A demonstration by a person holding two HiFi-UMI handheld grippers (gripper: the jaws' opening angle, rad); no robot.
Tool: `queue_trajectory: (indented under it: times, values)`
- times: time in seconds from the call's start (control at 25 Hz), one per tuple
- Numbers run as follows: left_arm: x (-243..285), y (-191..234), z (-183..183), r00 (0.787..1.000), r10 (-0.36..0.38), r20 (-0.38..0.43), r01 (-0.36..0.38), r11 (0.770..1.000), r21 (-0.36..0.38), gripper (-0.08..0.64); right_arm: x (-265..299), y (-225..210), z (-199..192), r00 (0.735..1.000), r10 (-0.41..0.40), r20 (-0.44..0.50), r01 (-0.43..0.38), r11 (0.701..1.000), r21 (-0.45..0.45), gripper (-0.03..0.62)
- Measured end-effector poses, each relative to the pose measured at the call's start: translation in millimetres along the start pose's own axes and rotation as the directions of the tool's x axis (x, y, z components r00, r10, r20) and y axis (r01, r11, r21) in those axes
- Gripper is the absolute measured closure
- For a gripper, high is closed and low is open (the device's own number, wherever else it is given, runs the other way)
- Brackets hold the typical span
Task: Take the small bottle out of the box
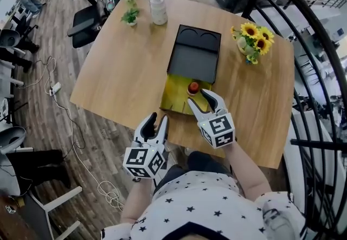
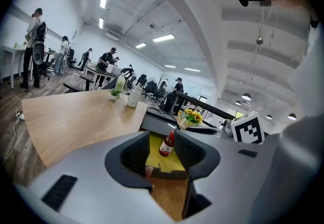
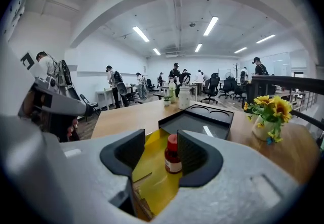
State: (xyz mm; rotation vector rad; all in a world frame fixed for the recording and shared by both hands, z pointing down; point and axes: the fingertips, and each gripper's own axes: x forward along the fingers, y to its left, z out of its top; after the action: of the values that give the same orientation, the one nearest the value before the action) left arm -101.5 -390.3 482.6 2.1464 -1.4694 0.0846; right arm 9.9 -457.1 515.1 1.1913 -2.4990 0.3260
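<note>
Both gripper views show the bottle labelled (head view: cap).

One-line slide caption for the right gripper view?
Open right gripper frames the red-capped small bottle standing upright in the yellow box.

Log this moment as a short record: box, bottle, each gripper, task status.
box: open, yellow inside, on the wooden table, black tray at its far end
small bottle: red cap, upright inside the box
right gripper: open, over the box, bottle just ahead, not gripped
left gripper: open, empty, at the table's near edge, off the box
task status: bottle not yet taken out
</note>
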Motion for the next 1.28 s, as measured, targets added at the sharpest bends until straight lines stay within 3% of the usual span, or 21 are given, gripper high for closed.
queue_trajectory:
  times: [0.56, 1.28]
  values:
    - [31.2, 9.0, -5.2, 0.999, 0.023, -0.043, -0.024, 1.000, -0.018, 0.422, 51.3, -26.5, -33.6, 0.993, 0.015, -0.119, -0.018, 1.000, -0.021, 0.410]
    - [31.2, 0.7, -10.0, 0.999, 0.007, -0.053, -0.008, 1.000, -0.020, 0.422, 53.4, -26.7, -28.0, 0.995, -0.012, -0.094, 0.007, 0.998, -0.060, 0.442]
